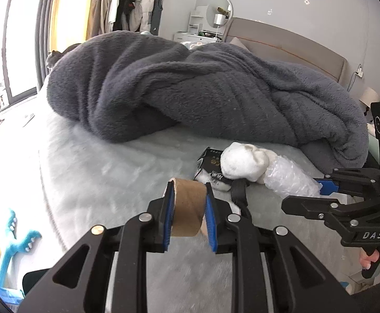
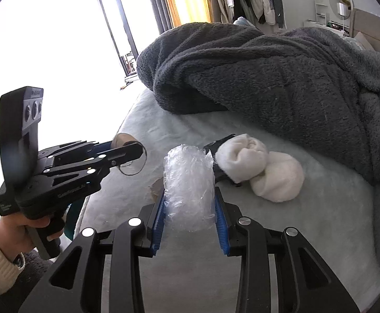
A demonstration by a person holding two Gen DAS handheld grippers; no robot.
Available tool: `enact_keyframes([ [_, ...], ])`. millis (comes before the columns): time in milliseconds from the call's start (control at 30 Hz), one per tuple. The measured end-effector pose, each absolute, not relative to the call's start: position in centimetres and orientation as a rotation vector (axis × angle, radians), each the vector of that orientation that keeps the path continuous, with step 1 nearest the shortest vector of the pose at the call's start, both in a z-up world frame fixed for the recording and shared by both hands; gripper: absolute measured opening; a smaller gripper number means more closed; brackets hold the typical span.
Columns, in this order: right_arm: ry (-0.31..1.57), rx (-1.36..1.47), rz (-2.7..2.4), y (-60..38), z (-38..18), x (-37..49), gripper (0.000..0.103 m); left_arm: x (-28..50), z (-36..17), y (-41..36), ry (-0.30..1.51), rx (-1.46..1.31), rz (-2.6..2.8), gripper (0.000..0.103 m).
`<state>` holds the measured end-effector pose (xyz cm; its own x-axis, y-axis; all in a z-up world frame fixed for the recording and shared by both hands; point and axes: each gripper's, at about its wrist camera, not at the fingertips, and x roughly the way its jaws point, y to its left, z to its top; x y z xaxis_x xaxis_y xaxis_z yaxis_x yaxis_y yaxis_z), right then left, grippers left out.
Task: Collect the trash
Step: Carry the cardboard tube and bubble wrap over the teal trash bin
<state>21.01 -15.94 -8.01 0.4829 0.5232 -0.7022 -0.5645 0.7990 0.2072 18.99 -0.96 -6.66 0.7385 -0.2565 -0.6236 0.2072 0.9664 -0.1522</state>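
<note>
Both tongs are full over the foot of the bed [image 1: 90, 172]. The left tongs [image 1: 187, 216] are clenched on a brown cardboard tube [image 1: 187, 206], the blue pads pressing its sides and its open end pointing away from the camera; from the right wrist view the same tube [image 2: 123, 139] pokes out beyond the left tongs' [image 2: 127, 154] tips, above the pale bedsheet near the mattress edge. The right tongs [image 2: 190, 216] are clamped around a crumpled wad of clear bubble wrap [image 2: 190, 182], which bulges up between the blue pads; in the left wrist view that wad [image 1: 289, 180] sits in the right tongs [image 1: 318, 190] just beside a rolled pair of white socks [image 1: 242, 161]. The socks [image 2: 263, 167] lie on the sheet, touching a black printed packet [image 1: 211, 161] that is partly tucked under them. Behind all this a thick dark grey fleece blanket [image 1: 203, 88] is heaped across the bed. A blue toy dinosaur [image 1: 17, 245] stands off the bed's left side.
</note>
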Motion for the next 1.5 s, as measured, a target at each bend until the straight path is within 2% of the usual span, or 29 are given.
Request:
enact_keyframes([
  [433,0.806,-0.044,0.676,-13.4,-7.2,18.0,0.035,14.7,-6.0,2.0,0.713,-0.077,-0.187,0.024],
  [1500,0.772,-0.131,0.799,1.8,-6.6,12.8,0.035,7.3,-11.1,15.5,0.921,-0.155,0.008,0.024],
])
